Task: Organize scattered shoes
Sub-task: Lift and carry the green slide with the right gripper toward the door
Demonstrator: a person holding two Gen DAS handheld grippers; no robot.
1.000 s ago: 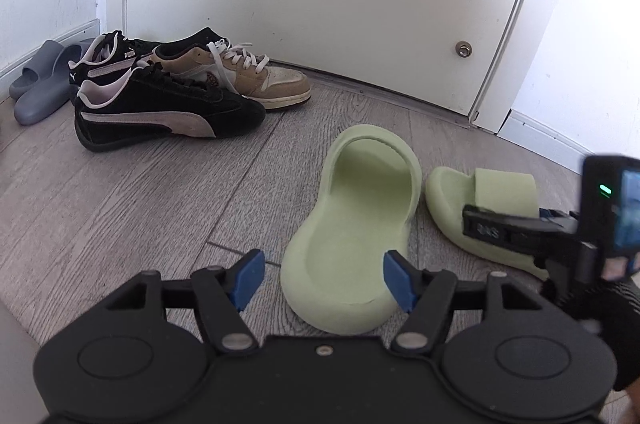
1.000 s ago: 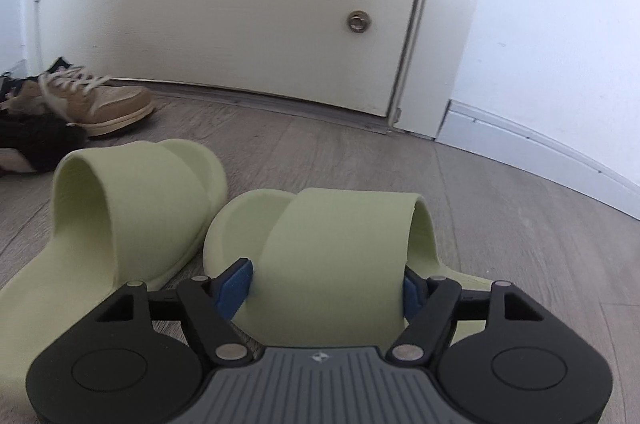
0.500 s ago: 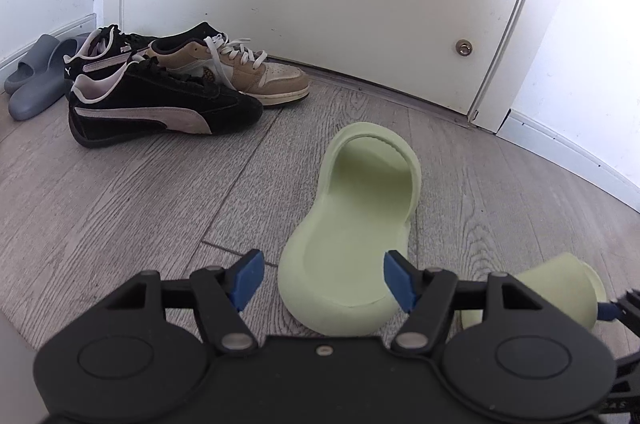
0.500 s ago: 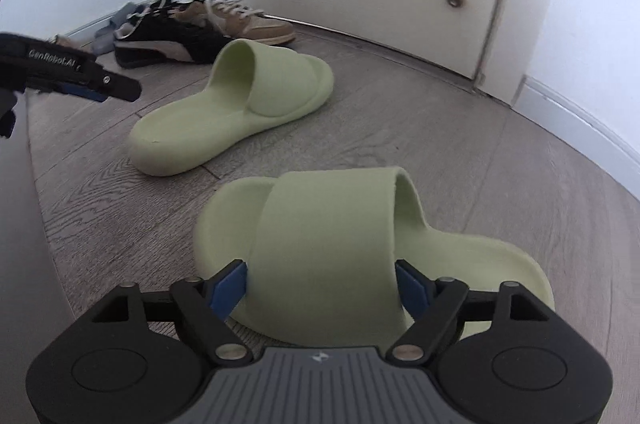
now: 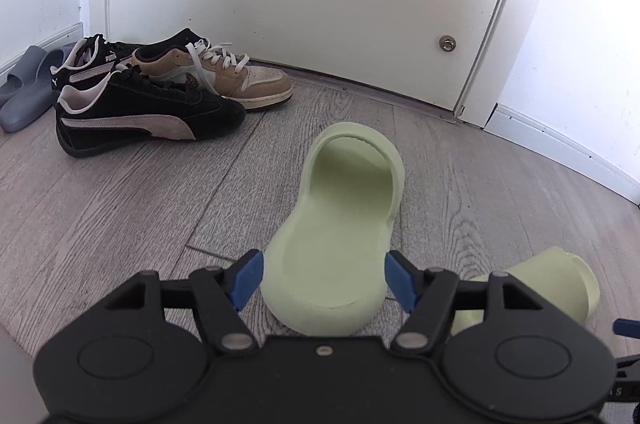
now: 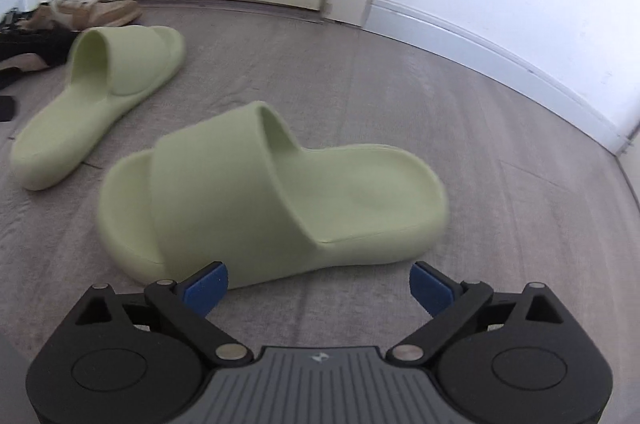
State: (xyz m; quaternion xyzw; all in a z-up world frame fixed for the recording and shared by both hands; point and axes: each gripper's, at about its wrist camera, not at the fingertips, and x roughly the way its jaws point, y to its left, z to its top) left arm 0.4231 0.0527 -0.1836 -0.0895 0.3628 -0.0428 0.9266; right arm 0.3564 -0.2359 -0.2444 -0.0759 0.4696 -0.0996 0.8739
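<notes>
Two pale green slides lie on the grey wood floor [image 5: 120,224] in front of a white door [image 5: 300,3]. The left gripper [image 5: 324,278] has its blue pads either side of the heel of the slide nearer the door [image 5: 340,224], jaws spread and apparently not pressing it. The right gripper [image 6: 318,286] is wide open and empty, just short of the second slide [image 6: 260,199], which lies farther from the door. Against the door's hinge side sit black sneakers [image 5: 140,111], a tan sneaker [image 5: 224,79] and grey slides [image 5: 24,91].
</notes>
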